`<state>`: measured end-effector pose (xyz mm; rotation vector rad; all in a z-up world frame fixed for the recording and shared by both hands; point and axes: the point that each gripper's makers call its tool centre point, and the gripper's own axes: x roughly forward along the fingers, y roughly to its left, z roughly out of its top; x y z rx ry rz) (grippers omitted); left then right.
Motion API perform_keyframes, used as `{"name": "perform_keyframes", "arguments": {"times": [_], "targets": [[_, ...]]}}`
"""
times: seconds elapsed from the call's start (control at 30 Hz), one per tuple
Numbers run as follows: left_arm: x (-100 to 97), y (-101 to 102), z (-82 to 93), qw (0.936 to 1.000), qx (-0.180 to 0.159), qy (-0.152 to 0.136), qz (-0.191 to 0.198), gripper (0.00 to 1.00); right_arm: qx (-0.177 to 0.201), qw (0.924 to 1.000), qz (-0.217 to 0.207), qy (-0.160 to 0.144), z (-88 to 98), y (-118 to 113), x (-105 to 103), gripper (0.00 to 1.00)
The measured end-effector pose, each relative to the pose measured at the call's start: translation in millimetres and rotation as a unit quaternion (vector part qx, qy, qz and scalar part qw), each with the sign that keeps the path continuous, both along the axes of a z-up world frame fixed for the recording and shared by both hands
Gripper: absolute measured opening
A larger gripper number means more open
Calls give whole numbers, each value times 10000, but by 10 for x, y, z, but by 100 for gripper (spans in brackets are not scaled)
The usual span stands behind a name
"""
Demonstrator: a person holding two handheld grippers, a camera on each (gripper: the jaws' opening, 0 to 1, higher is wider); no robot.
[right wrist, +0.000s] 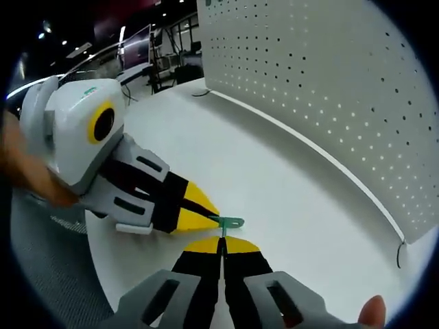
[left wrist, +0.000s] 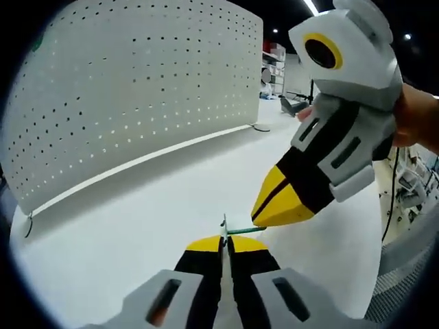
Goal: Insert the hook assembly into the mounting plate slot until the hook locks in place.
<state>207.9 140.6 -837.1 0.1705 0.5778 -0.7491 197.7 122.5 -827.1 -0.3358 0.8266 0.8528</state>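
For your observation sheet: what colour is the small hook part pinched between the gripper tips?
Green hook part, clearest in the right gripper view.

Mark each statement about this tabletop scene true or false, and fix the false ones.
1. A white perforated panel stands upright on the white table. True.
2. The left hand-held gripper is wide open. False: its jaws are shut on a thin metal piece.
3. The green hook piece lies between the two gripper tips. True.
4. The hook is already seated in the panel. False: it is at the grippers, away from the panel.
5. The right hand-held gripper is shut. True.
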Motion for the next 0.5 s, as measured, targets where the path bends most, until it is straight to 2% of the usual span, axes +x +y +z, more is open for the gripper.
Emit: {"name": "perform_keyframes", "arguments": {"times": [0.5], "targets": [[-4, 63, 116, 9992, -380, 128, 43, 2, 190, 9993, -199, -255, 262, -80, 88, 0]]}}
